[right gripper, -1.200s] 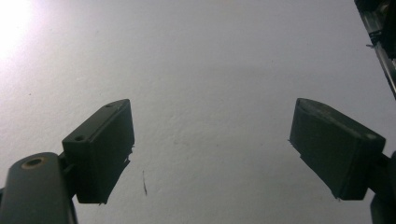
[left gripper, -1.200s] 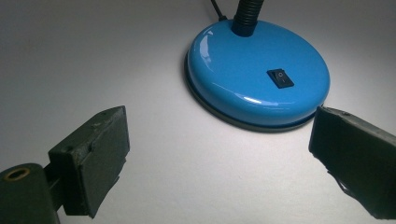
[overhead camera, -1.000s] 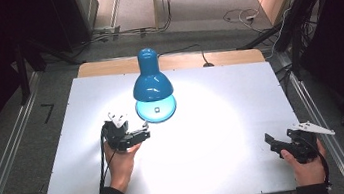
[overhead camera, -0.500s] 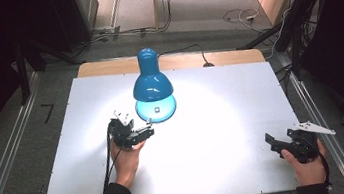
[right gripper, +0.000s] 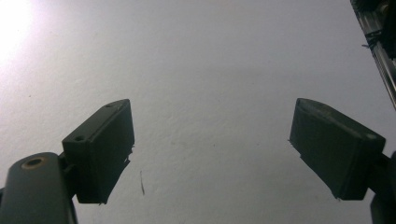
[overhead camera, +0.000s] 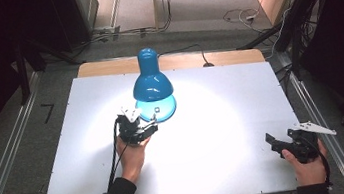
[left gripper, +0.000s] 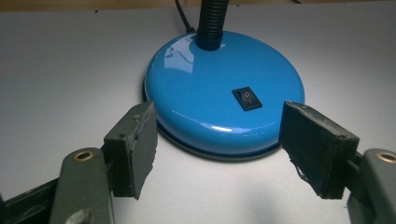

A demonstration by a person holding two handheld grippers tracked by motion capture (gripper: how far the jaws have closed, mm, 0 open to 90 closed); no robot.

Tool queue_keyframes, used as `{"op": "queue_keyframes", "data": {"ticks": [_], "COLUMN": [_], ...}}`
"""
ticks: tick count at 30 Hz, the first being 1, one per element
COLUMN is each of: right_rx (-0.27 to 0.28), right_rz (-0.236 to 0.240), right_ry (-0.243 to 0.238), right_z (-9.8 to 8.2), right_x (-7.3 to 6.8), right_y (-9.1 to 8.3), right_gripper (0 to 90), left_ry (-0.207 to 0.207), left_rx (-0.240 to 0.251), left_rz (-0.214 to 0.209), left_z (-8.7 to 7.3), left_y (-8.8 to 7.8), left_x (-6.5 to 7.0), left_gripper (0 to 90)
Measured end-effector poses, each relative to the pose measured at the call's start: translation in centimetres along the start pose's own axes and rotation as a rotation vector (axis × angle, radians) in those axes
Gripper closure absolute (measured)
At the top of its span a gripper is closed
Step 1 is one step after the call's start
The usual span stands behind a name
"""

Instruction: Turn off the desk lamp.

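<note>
While the glossy blue round lamp base (left gripper: 224,100) is sitting on the white table (overhead camera: 225,135), the left gripper (left gripper: 217,142) is gaping wide just before it, rocker switch (left gripper: 247,99) between the jaw lines, untouched. Right gripper (right gripper: 210,149) is spreading wide over bare tabletop, well apart, holding nothing.

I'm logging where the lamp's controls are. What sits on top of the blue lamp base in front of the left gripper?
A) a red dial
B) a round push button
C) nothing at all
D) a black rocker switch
D: in the left gripper view a small black rocker switch sits on the blue lamp base, beyond the open left gripper.
</note>
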State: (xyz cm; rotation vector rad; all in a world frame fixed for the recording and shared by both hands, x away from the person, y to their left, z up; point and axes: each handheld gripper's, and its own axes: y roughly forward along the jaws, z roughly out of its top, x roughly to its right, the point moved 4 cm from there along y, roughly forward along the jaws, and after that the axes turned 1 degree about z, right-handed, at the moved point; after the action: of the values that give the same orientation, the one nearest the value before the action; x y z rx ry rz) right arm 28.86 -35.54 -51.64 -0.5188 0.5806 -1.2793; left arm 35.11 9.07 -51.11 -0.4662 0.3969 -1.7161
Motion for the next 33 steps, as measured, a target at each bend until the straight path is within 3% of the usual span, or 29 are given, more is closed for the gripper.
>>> {"op": "queue_keyframes", "data": {"ticks": [4, 7, 17, 20, 33], "right_rx": [0.001, 0.001, 0.006, 0.005, 0.003], "right_rz": [0.0, 0.001, -0.001, 0.002, 0.008], "right_ry": [0.001, 0.002, 0.003, 0.006, 0.01], "right_z": [0.0, 0.0, 0.0, 0.0, 0.0], "right_x": [0.0, 0.0, 0.2, 0.2, 0.3], "right_y": [0.0, -0.1, -0.1, -0.1, -0.1], "right_gripper": [12.6, 12.6, 12.6, 12.6, 12.6], "left_ry": [0.02, 0.025, 0.022, 0.022, 0.042], "left_rx": [0.003, -0.002, -0.015, -0.026, -0.016], "left_rz": [-0.019, -0.073, -0.109, -0.109, -0.109], "left_z": [0.0, 0.0, 0.0, -0.1, 0.6], "left_y": [0.3, 0.7, 2.1, 2.4, 3.4], "left_x": [0.5, 0.9, 1.5, 1.5, 1.9], "left_gripper": [39.4, 52.8, 85.7, 90.0, 90.0]}}
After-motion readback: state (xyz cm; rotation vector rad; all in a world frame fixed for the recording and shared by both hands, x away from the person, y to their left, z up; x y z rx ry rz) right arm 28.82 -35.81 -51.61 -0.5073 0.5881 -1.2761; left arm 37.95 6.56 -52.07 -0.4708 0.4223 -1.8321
